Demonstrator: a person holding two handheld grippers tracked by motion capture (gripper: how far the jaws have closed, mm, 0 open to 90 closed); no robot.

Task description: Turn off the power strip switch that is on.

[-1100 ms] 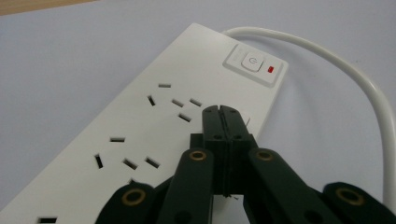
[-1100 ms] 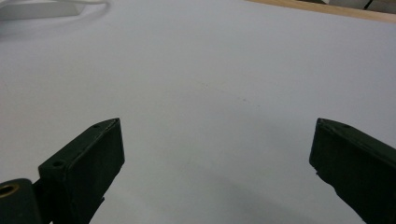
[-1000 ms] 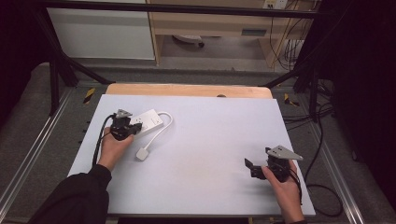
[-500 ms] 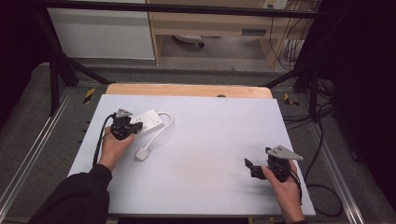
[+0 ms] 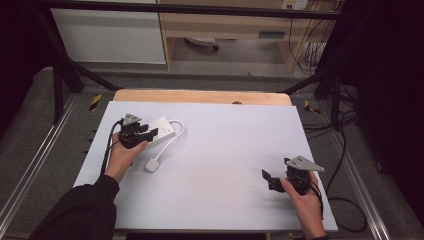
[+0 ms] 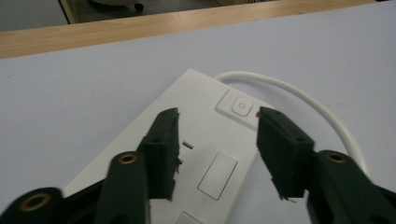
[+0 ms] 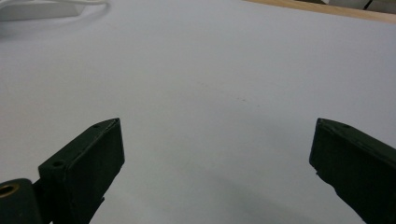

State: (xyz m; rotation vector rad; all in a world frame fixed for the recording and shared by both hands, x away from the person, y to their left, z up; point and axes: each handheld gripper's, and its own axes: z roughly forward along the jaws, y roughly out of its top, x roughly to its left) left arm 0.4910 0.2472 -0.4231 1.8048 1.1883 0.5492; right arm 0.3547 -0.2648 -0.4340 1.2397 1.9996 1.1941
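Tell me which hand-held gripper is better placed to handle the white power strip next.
Left. The left hand-held gripper sits over the white power strip, jaws just opened astride it; the right hand-held gripper rests open across the table.

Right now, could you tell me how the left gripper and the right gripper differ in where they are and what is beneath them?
The left gripper sits over the white power strip, its fingers having just opened above it; the right gripper hovers over bare table. The left fingers stand narrower apart, the right wider. Both are open and hold nothing.
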